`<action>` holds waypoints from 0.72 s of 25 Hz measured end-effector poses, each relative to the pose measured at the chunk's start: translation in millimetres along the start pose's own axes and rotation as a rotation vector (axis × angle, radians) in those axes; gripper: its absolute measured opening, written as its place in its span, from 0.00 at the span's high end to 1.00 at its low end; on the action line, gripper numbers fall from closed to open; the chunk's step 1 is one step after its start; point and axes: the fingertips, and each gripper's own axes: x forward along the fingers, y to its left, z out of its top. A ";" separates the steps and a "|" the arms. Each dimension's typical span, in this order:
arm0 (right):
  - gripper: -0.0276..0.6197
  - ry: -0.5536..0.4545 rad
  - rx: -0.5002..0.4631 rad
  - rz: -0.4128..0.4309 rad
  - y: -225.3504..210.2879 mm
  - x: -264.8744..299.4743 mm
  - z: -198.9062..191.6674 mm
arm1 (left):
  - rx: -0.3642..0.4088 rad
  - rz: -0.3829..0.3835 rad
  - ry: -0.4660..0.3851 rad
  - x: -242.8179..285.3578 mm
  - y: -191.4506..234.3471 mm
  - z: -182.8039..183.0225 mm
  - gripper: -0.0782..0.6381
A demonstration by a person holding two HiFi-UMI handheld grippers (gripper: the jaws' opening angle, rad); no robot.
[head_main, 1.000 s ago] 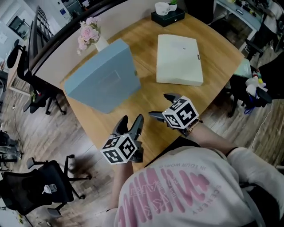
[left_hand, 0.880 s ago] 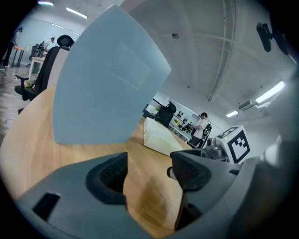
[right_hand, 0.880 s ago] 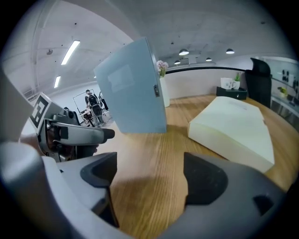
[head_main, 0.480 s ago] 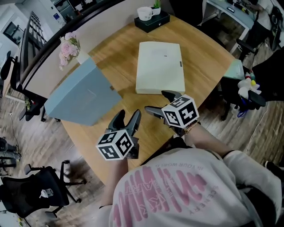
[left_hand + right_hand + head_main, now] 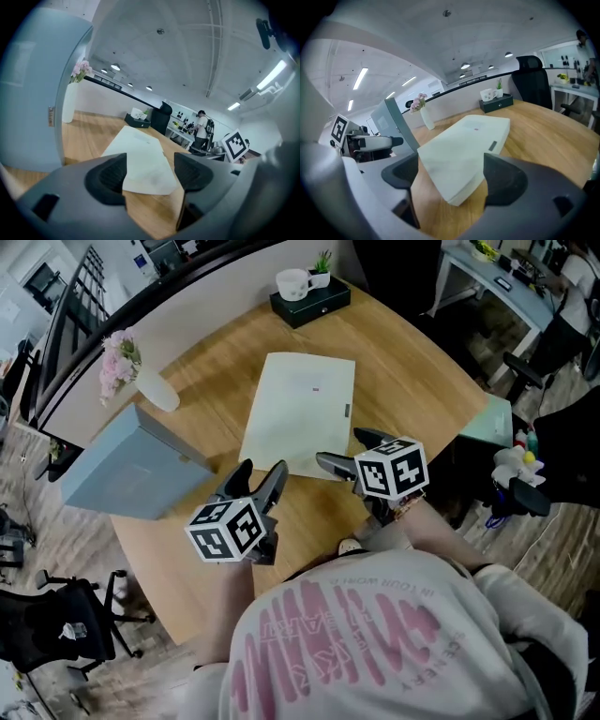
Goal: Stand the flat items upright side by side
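A cream flat box (image 5: 300,413) lies flat in the middle of the round wooden table (image 5: 412,381). To its left a blue flat box (image 5: 127,465) stands upright on its edge. My left gripper (image 5: 261,474) hovers open near the table's front edge, between the two boxes; its jaws have just been opening, with nothing between them. My right gripper (image 5: 342,451) is open at the cream box's near right corner. In the right gripper view the cream box (image 5: 461,154) shows between the open jaws, not pressed by them. The left gripper view has the blue box (image 5: 28,93) close on the left.
A white vase of pink flowers (image 5: 127,367) stands behind the blue box. A black tray with a white mug (image 5: 309,292) sits at the table's far edge. A black office chair (image 5: 66,629) is at lower left, and a soft toy (image 5: 511,470) hangs at right.
Both grippers have moved forward over the table towards the cream box; the right one now reaches its near corner. The two boxes keep their places on the table.
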 end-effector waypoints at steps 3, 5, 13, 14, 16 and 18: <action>0.28 0.005 0.017 -0.005 -37.6 -9.7 2.1 | -0.014 0.029 -0.046 20.2 -14.1 8.5 0.44; 0.28 -0.007 0.062 -0.005 -58.6 -16.4 4.2 | 0.003 0.067 -0.049 29.0 -19.1 11.5 0.44; 0.29 -0.030 0.211 0.015 -87.0 -18.5 -4.5 | 0.064 0.195 -0.027 31.5 -6.0 24.8 0.43; 0.29 -0.020 0.216 0.022 -86.4 -15.1 -7.7 | 0.073 0.207 -0.016 31.6 -3.5 23.7 0.43; 0.29 -0.003 0.231 0.039 -83.8 -7.9 -12.1 | 0.104 0.225 0.025 32.6 0.7 17.1 0.43; 0.29 0.003 0.232 0.053 -82.8 -0.6 -10.2 | 0.125 0.237 0.055 37.1 5.9 14.2 0.42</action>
